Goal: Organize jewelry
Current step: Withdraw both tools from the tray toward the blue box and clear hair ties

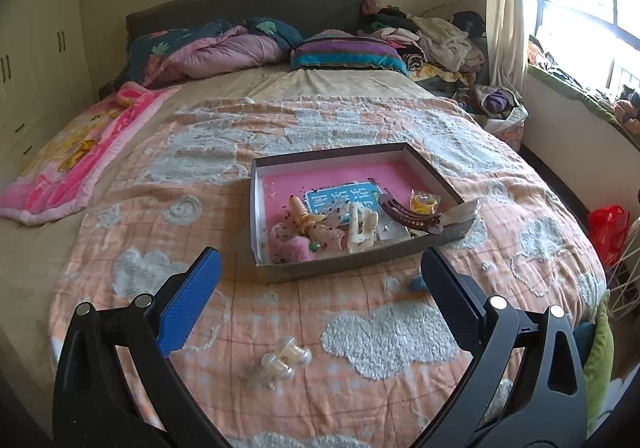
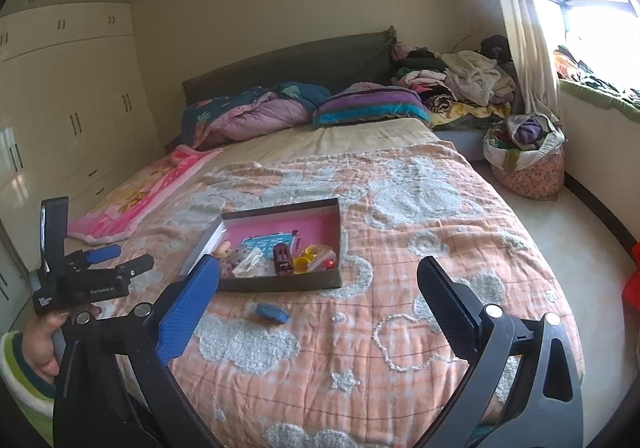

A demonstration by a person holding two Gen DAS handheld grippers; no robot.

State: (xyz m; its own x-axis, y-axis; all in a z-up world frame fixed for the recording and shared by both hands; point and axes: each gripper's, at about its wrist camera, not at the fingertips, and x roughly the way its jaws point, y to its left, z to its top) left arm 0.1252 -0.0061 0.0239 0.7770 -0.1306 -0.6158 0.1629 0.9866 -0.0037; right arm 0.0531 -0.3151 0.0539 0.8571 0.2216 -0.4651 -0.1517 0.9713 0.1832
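Observation:
A shallow box (image 1: 432,168) with a pink floor lies on the bed and holds several hair clips and trinkets, among them a brown curved clip (image 1: 408,216) and a cream claw clip (image 1: 362,226). It also shows in the right wrist view (image 2: 280,283). A clear claw clip (image 1: 285,360) lies on the quilt just ahead of my open, empty left gripper (image 1: 320,280). A blue clip (image 2: 272,312) lies on the quilt in front of the box, ahead of my open, empty right gripper (image 2: 318,280); its tip shows in the left wrist view (image 1: 416,283).
The peach quilt with white clouds (image 2: 400,248) covers the bed. Pillows and a clothes pile (image 2: 460,75) sit at the headboard. A full fabric basket (image 2: 528,155) stands on the floor right of the bed. Wardrobes (image 2: 72,119) line the left wall. The left gripper shows at left (image 2: 104,268).

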